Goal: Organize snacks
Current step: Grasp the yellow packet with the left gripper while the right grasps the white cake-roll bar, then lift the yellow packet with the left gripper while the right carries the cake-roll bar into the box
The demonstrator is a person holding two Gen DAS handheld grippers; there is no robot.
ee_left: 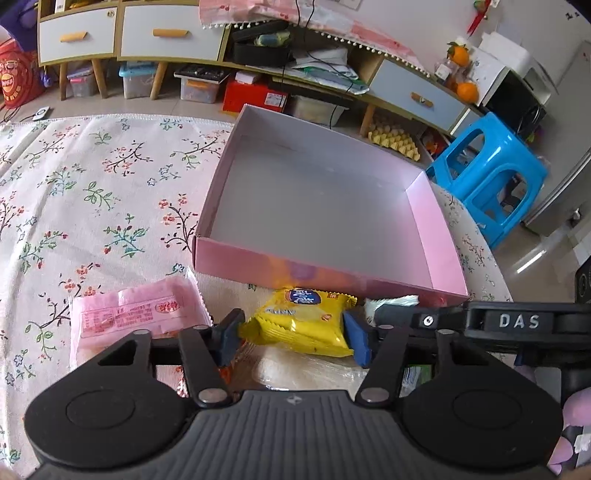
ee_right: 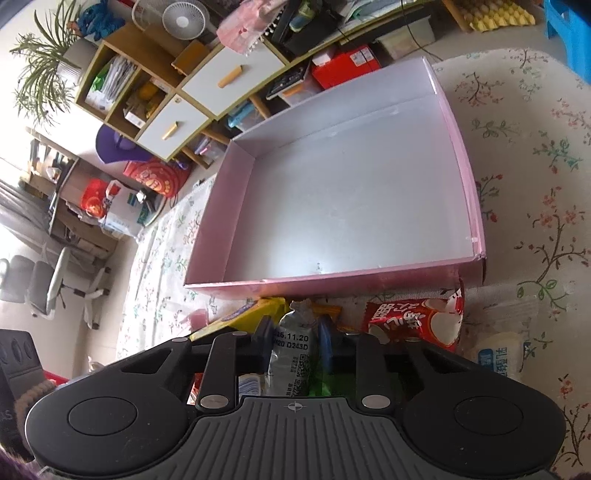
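Note:
An open pink box (ee_left: 332, 273) with a bare pale floor lies on the flowered tablecloth, just beyond a heap of snack packets. My left gripper (ee_left: 293, 334) is shut on a yellow snack packet (ee_left: 303, 321), its blue pads (ee_left: 356, 339) pressing both ends. A pink packet (ee_left: 140, 314) lies to its left. In the right wrist view, my right gripper (ee_right: 294, 343) is shut on a silver packet (ee_right: 293, 350) with printed dates, close to the pink box (ee_right: 332, 286). The yellow packet (ee_right: 243, 315) shows to its left, and a red packet (ee_right: 417, 321) and a white packet (ee_right: 498, 354) to its right.
A clear-wrapped snack (ee_left: 303, 369) lies under the yellow one. A blue plastic stool (ee_left: 491, 173) stands off the table's right edge. Low cabinets with drawers (ee_left: 166, 33) and storage bins line the far wall. Flowered tablecloth (ee_left: 92, 184) spreads to the left of the box.

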